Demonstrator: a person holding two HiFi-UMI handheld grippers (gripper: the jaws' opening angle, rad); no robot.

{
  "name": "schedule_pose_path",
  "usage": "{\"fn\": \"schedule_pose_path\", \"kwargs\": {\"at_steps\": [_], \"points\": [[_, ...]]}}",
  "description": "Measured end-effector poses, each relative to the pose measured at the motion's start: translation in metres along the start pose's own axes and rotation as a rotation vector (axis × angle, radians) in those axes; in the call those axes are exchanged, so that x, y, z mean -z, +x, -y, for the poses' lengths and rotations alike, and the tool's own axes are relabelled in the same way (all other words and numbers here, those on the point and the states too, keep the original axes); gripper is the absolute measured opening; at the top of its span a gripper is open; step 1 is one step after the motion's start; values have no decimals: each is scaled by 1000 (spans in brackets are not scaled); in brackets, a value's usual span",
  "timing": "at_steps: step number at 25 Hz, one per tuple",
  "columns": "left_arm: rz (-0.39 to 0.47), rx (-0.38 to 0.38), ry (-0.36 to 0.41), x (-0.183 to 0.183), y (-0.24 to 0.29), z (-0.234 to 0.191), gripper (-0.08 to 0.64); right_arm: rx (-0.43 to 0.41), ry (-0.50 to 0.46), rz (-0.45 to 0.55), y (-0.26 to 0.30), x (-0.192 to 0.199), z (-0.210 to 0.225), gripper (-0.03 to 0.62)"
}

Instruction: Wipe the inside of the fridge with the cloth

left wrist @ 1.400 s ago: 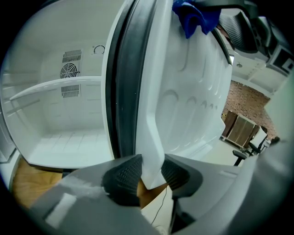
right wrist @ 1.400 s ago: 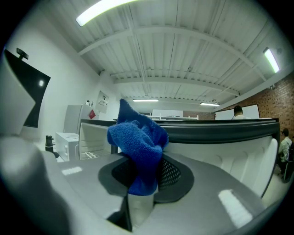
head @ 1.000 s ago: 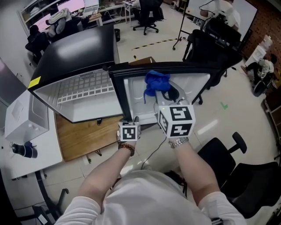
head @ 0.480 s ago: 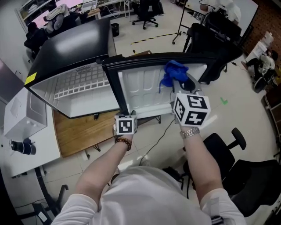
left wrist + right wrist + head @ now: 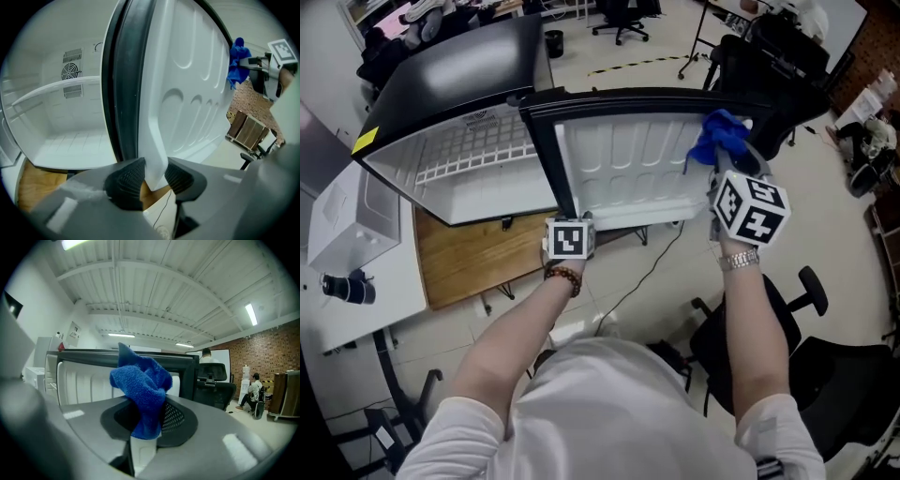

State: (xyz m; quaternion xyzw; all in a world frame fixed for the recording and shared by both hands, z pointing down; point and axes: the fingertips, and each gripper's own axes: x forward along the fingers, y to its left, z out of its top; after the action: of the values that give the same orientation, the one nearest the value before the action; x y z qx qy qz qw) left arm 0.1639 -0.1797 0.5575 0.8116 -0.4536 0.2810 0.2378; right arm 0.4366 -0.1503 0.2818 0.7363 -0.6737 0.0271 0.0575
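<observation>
Nearest you, your left gripper point(image 5: 154, 177) is clamped on the lower edge of the fridge door point(image 5: 187, 70), with the white liner pinched between both pads point(image 5: 125, 180). That hold most likely steadies the door open while your other hand works. In the head view the marker cube point(image 5: 567, 240) hides those jaws, so only the left gripper view confirms the bite.

Further out, your right gripper point(image 5: 147, 420) is closed on the blue cloth point(image 5: 140, 380). The cloth bunches up out of the jaws, so a soft wad leads rather than hard plastic. The head view puts the cloth at the door's far corner, by the black door frame point(image 5: 637, 97). Whether it touches the liner I can't tell from any view.

Beyond the door the fridge cabinet point(image 5: 478, 202) stands open. Only the left gripper view shows its shelf point(image 5: 56, 88) and the round vent point(image 5: 71, 71) on the back wall. The cloth is well apart from that cavity, so the inside proper looks not yet reached.
</observation>
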Motion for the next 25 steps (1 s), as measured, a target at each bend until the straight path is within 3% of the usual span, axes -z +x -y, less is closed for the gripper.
{"fn": "schedule_pose_path", "kwargs": {"at_steps": [7, 15, 19, 25], "points": [[-85, -57, -22, 15, -3, -14, 135, 40, -2, 1, -4, 4, 24, 87], [-99, -83, -25, 15, -6, -19, 135, 35, 18, 6, -14, 11, 24, 87], [-101, -83, -31, 15, -6, -19, 135, -74, 18, 21, -20, 18, -28, 87], [-102, -89, -31, 14, -7, -21, 137, -322, -9, -26, -20, 47, -154, 87]]}}
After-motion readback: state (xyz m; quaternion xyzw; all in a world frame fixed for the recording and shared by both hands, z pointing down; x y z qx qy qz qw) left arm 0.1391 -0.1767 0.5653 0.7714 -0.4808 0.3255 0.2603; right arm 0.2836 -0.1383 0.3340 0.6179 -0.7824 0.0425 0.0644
